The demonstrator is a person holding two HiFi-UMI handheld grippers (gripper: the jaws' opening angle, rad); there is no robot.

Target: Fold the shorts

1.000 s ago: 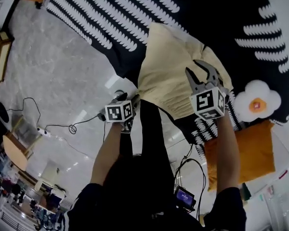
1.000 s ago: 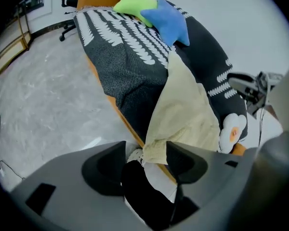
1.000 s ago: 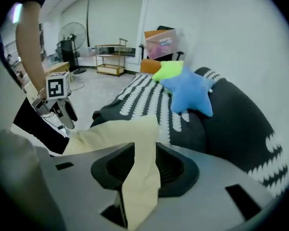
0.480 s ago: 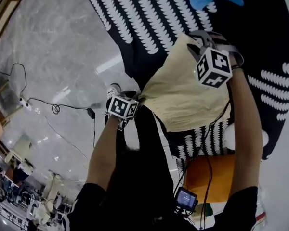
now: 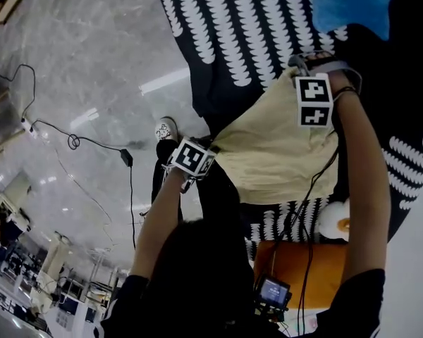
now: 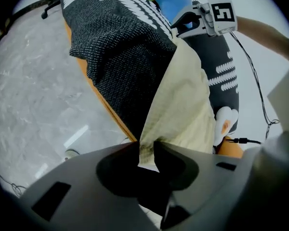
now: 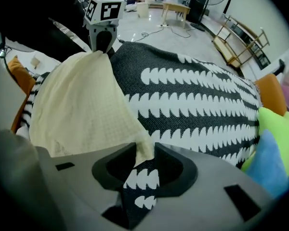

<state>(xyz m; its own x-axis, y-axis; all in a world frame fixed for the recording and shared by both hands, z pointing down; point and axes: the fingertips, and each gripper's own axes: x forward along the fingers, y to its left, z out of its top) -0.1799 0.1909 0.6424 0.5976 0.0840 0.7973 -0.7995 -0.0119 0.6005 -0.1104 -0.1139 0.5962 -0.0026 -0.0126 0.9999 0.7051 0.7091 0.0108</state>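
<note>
Only in gripper views: left hand-held gripper [image 6: 145,149], jaws closing on shorts [image 6: 183,105]; right hand-held gripper [image 7: 141,150] seemingly clamped too.

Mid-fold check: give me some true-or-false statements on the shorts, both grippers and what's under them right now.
1. The left gripper has nothing between its jaws. False: a corner of the shorts sits between them, and they are closing on it.
2. The right gripper is shut on another corner of the shorts. True.
3. The shorts are spread between the two grippers. True.
4. The cover under the shorts is plain red. False: it is black with rows of white marks.
</note>
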